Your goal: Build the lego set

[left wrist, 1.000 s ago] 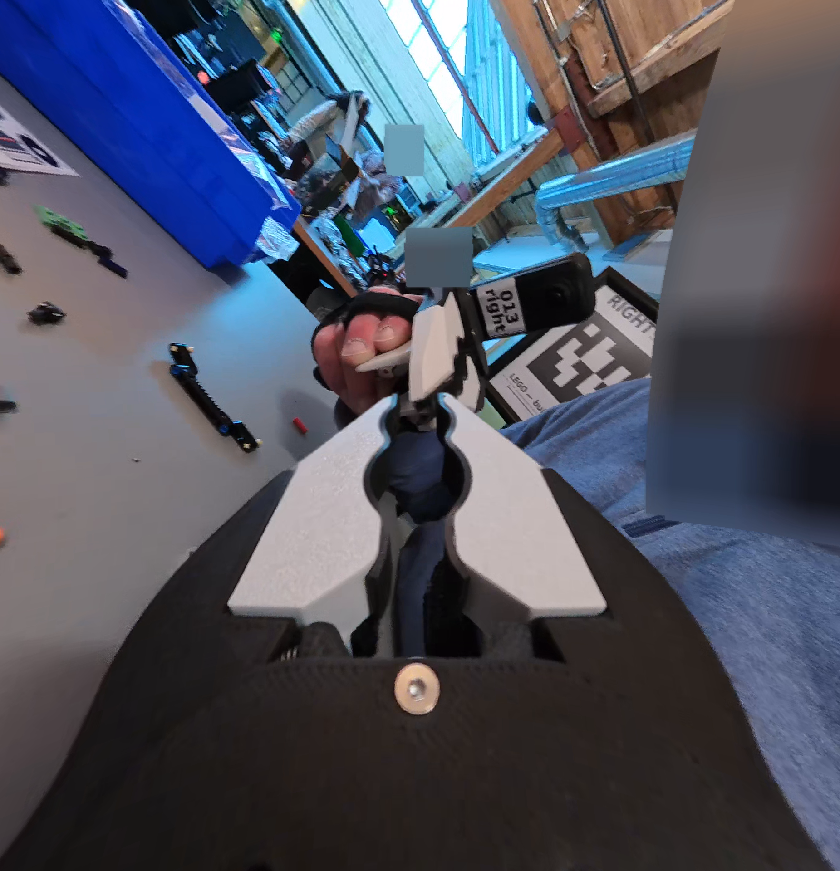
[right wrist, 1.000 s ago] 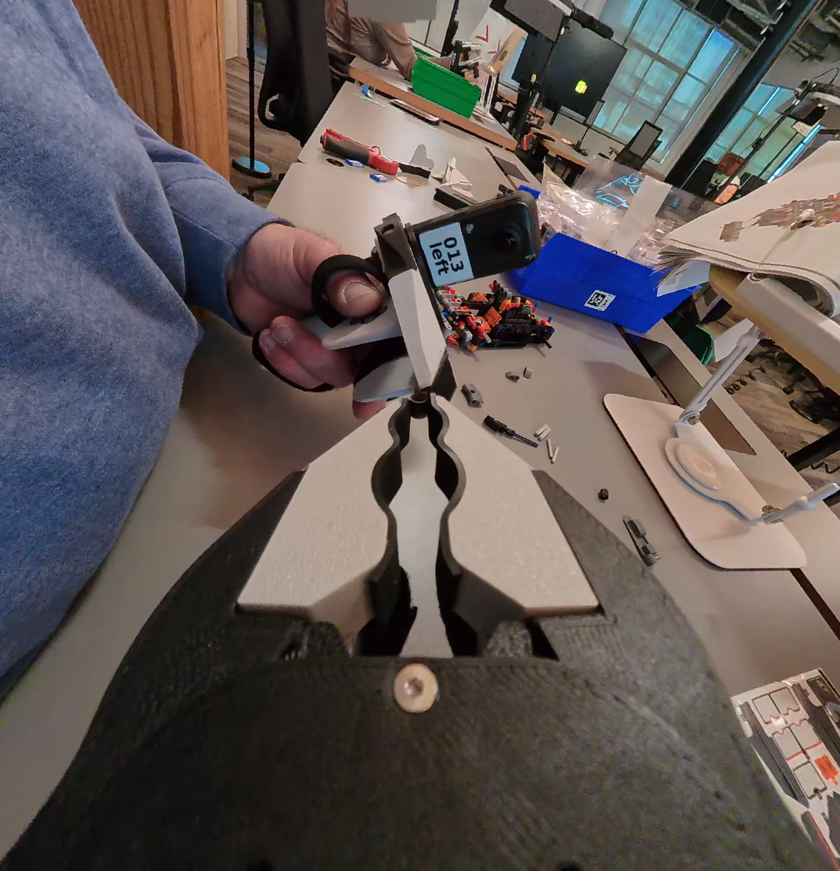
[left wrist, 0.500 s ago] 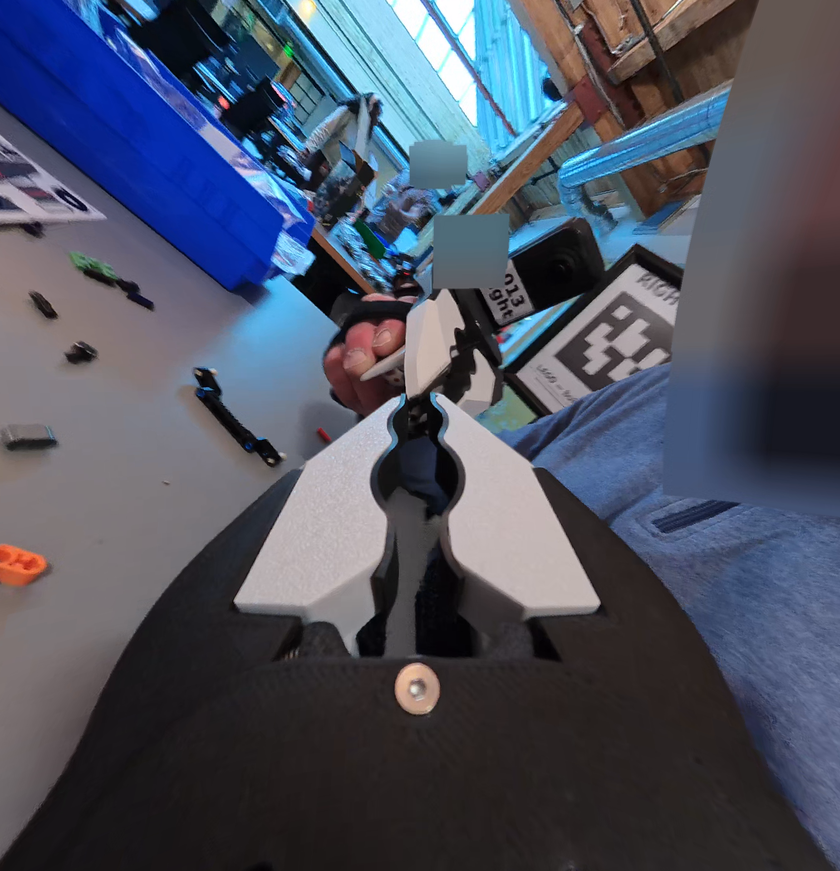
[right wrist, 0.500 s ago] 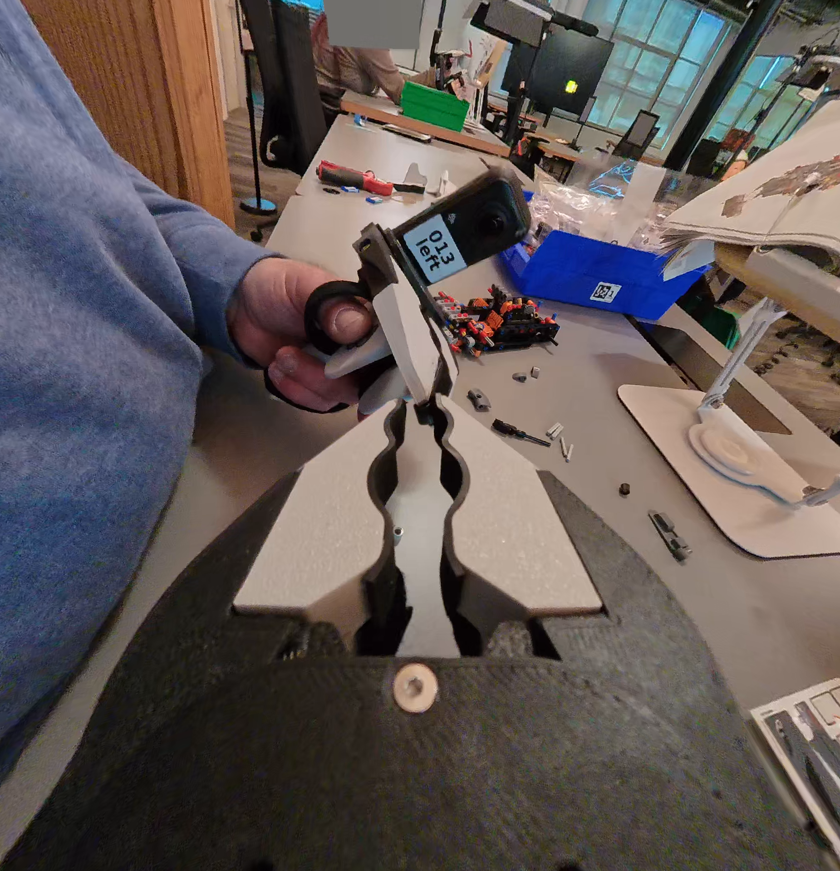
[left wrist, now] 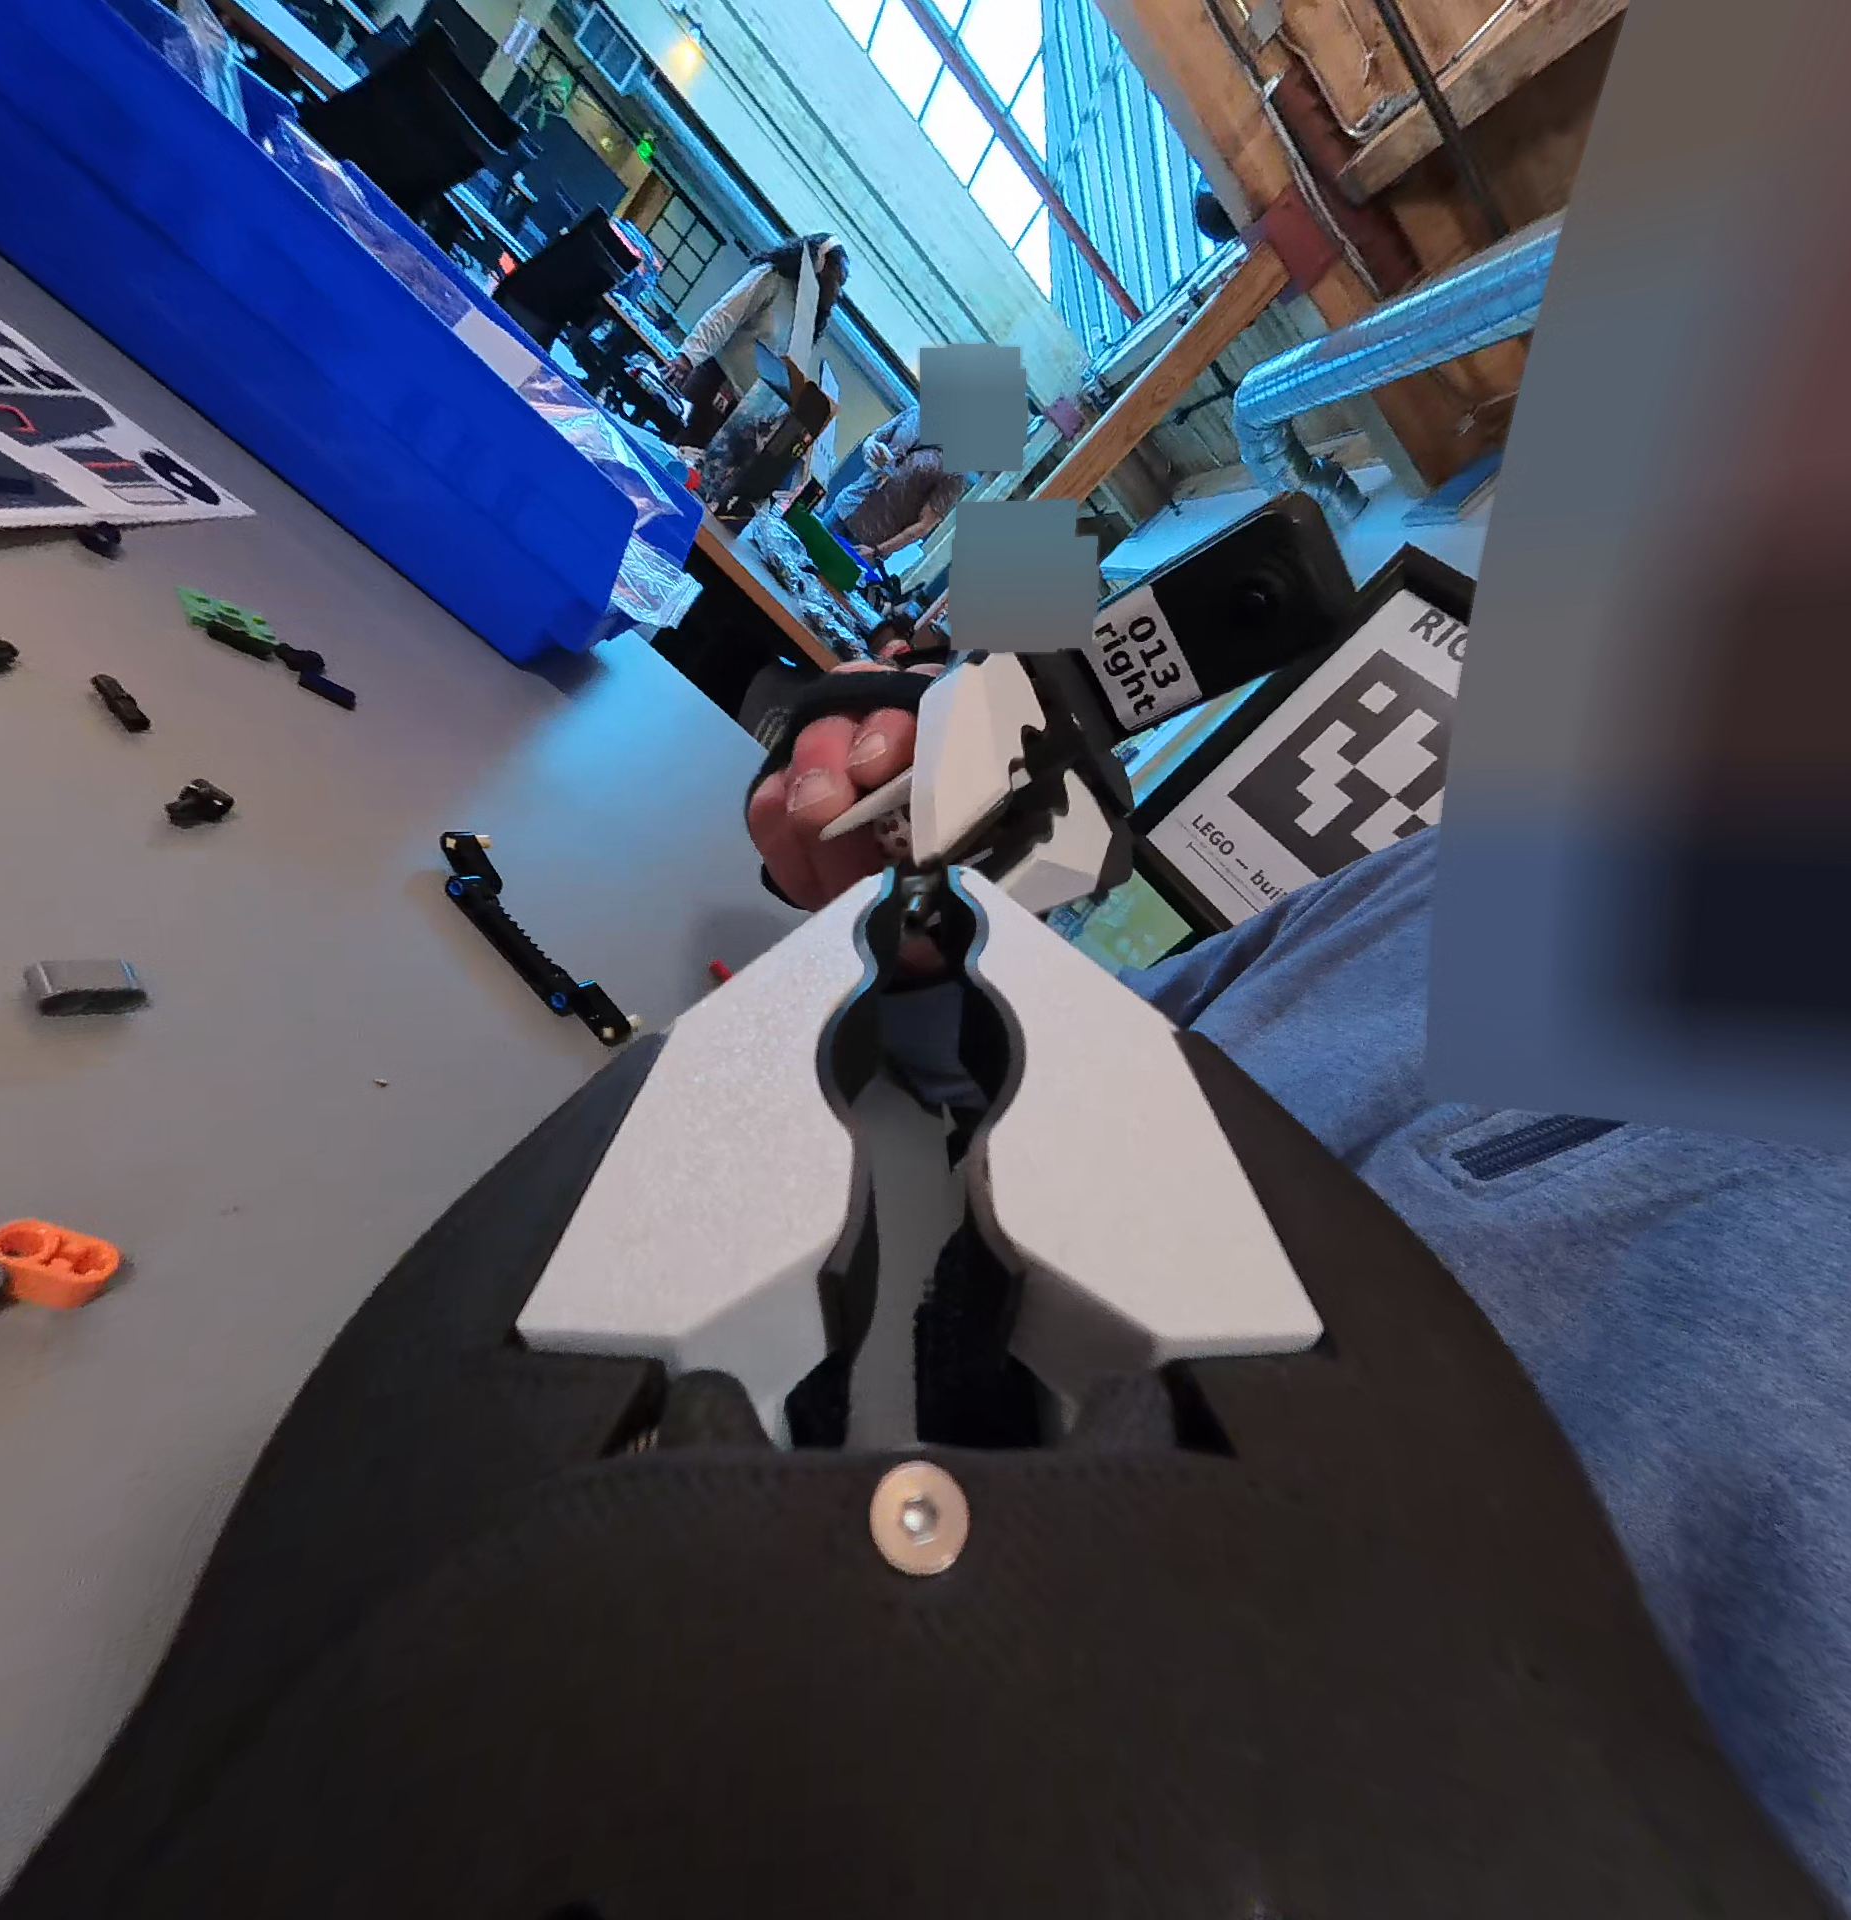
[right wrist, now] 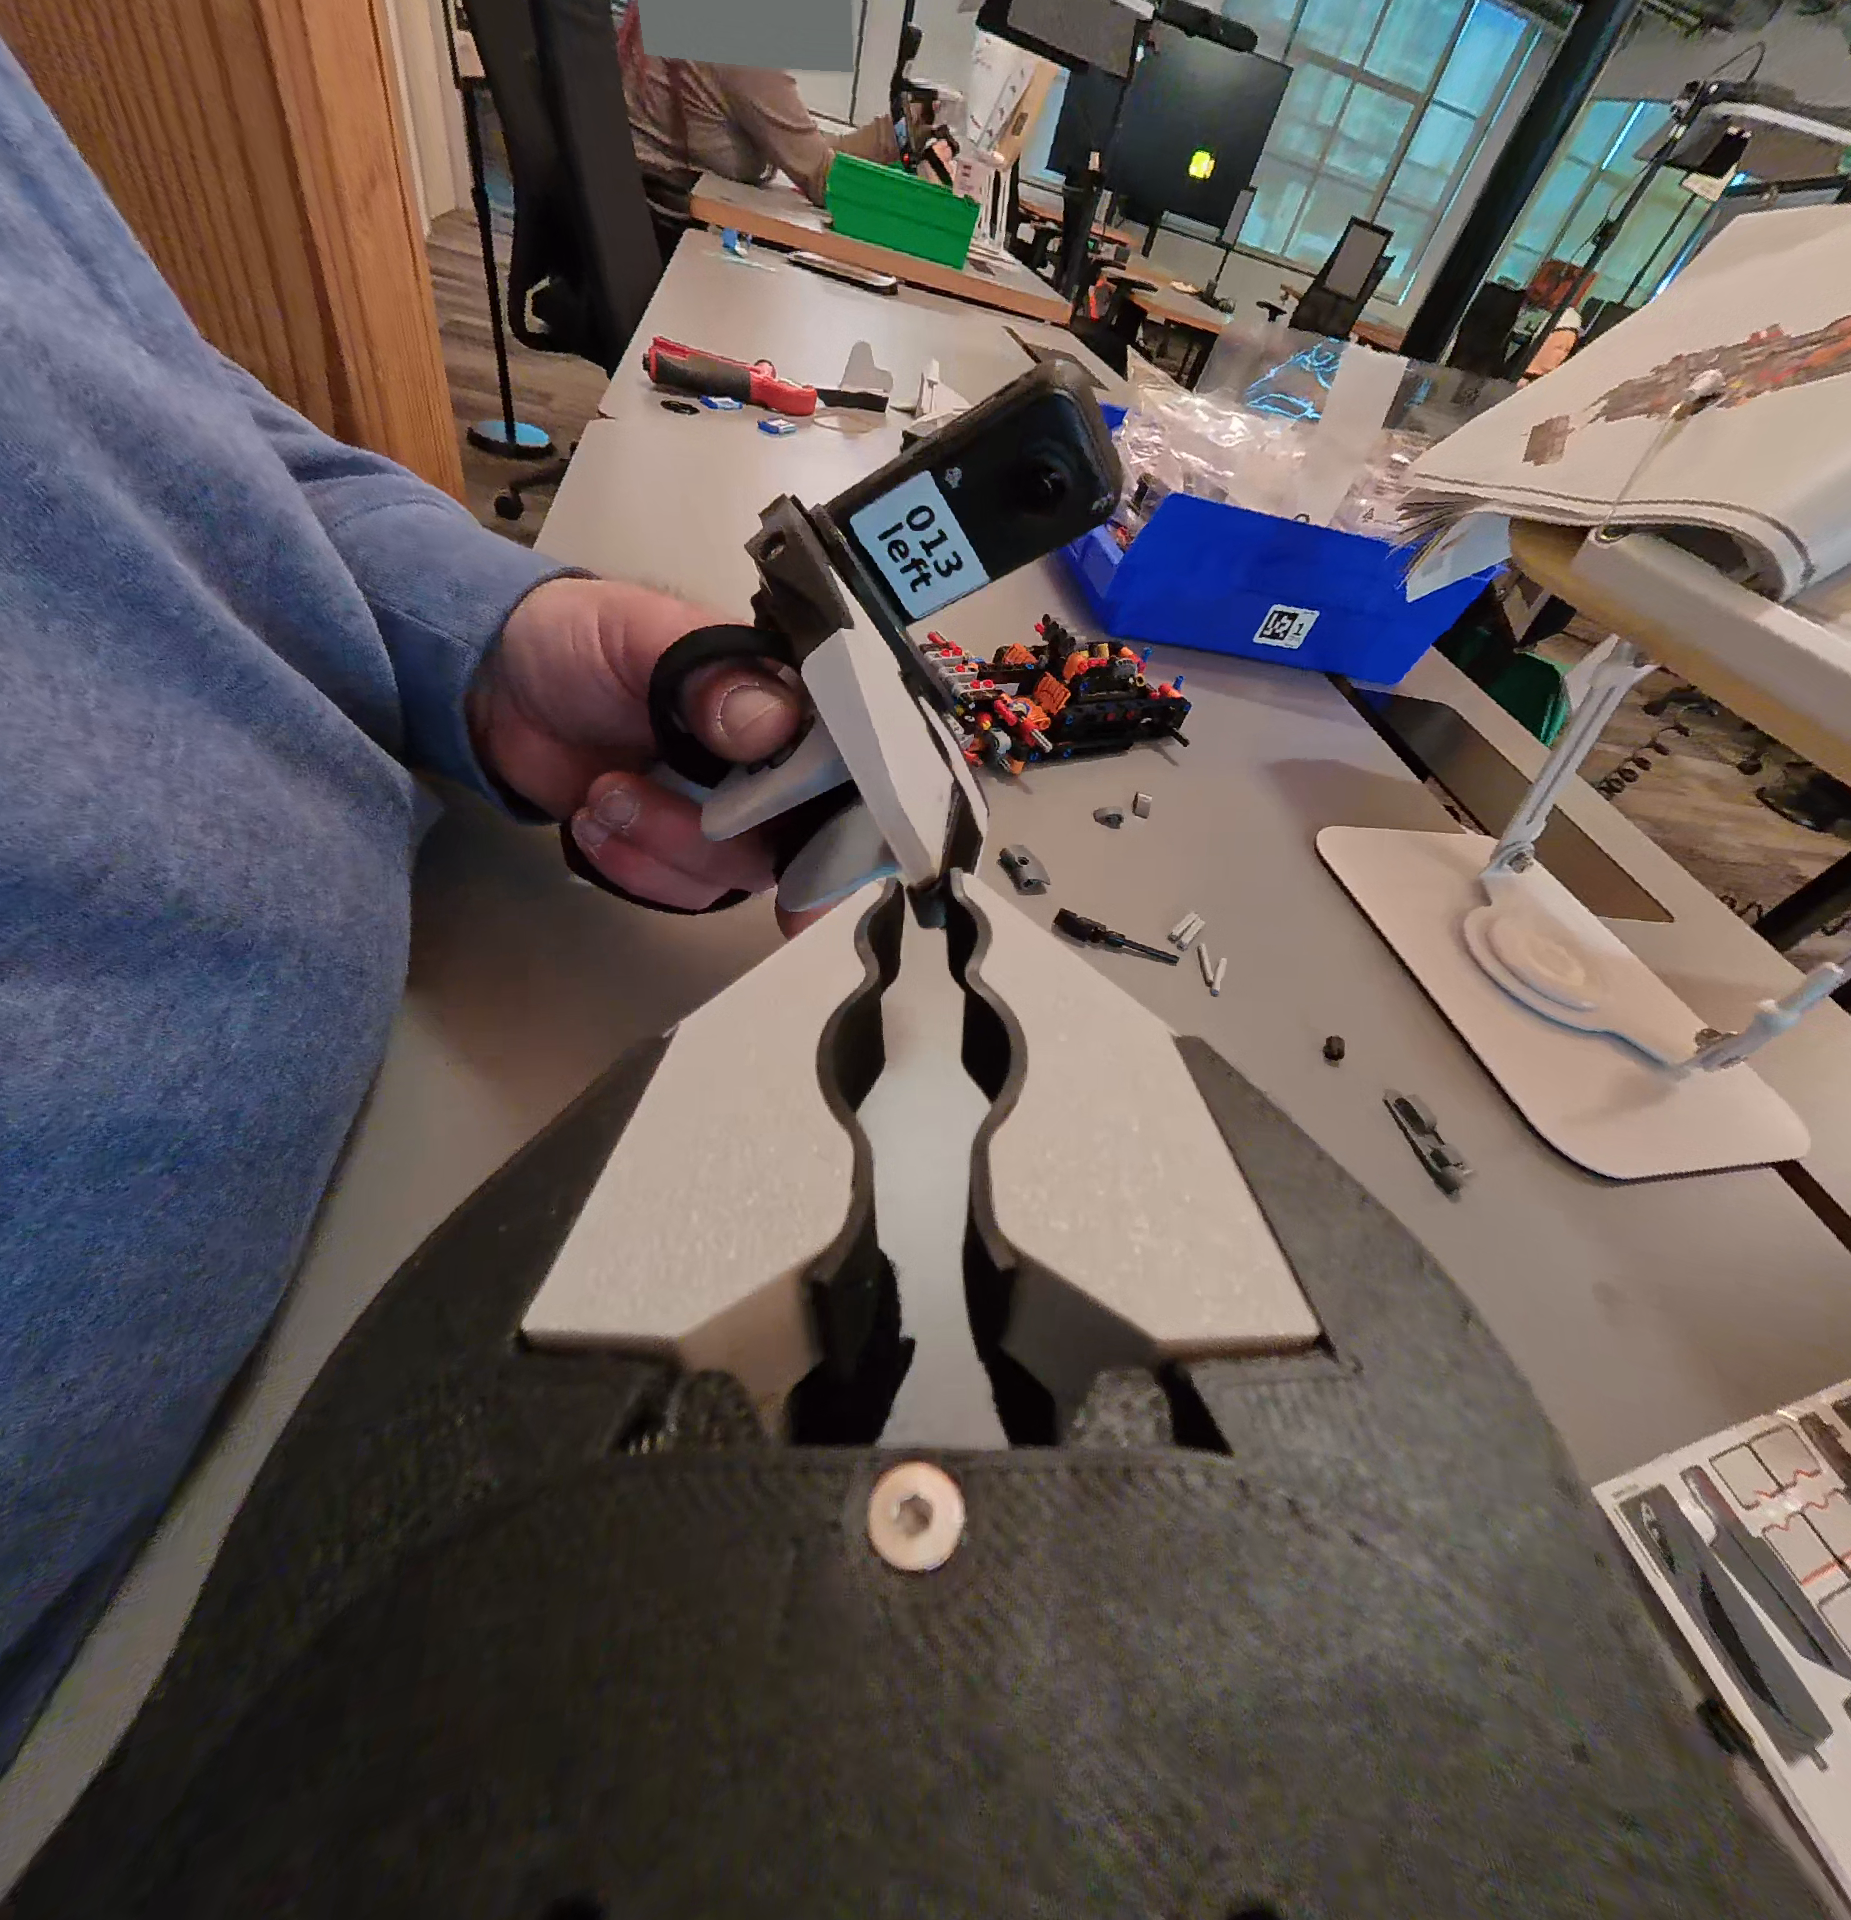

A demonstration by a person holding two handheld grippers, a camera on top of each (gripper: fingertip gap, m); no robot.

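Observation:
My left gripper point(left wrist: 921, 891) and my right gripper point(right wrist: 926, 896) meet tip to tip above the grey table point(right wrist: 1264, 831). A small dark lego piece point(left wrist: 916, 902) sits pinched where the tips meet; it also shows in the right wrist view point(right wrist: 929, 909). Both sets of jaws are nearly closed on it. I cannot tell whether it is one piece or two. The partly built black, red and orange model point(right wrist: 1056, 696) lies on the table behind the left gripper.
Loose parts lie on the table: a black toothed beam point(left wrist: 531, 951), an orange piece point(left wrist: 53, 1259), a grey piece point(left wrist: 85, 985), a green plate point(left wrist: 225, 613), grey pins point(right wrist: 1196, 940). A blue bin point(right wrist: 1264, 592), a white stand base point(right wrist: 1523, 997) and a sticker sheet point(right wrist: 1783, 1558) are nearby. Less than 4 cm separates the two grippers' tips.
Both grippers stay tip to tip on the small piece. The left gripper has tilted further, its camera leaning right in the right wrist view. Both views have shifted slightly.

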